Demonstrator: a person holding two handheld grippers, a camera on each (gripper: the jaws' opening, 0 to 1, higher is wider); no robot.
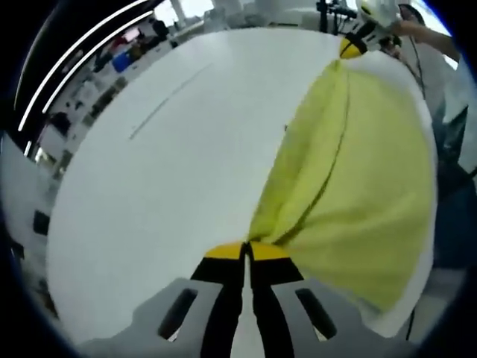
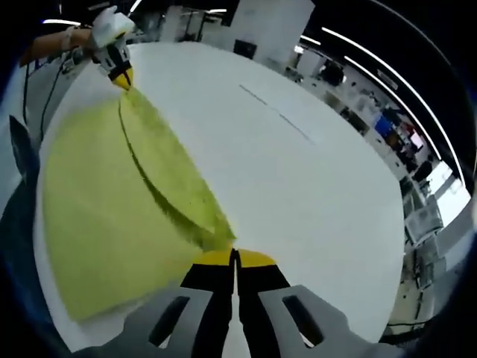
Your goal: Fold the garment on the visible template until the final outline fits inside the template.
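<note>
the garment's (image 1: 358,171) pinched corners are hidden inside both closed tongs.

The room was bright. Long white strip lights (image 1: 78,56) shone on the dark ceiling above me, and they looked like curved lines in both views. The white desk (image 1: 171,164) glowed so much that it looked almost washed out. I saw hardly any shadows on it. Everything bent round near the edges, like in a fishbowl. The far room was blurry and small. My own tongs (image 2: 235,257) looked a bit soft and fuzzy up close.
</note>
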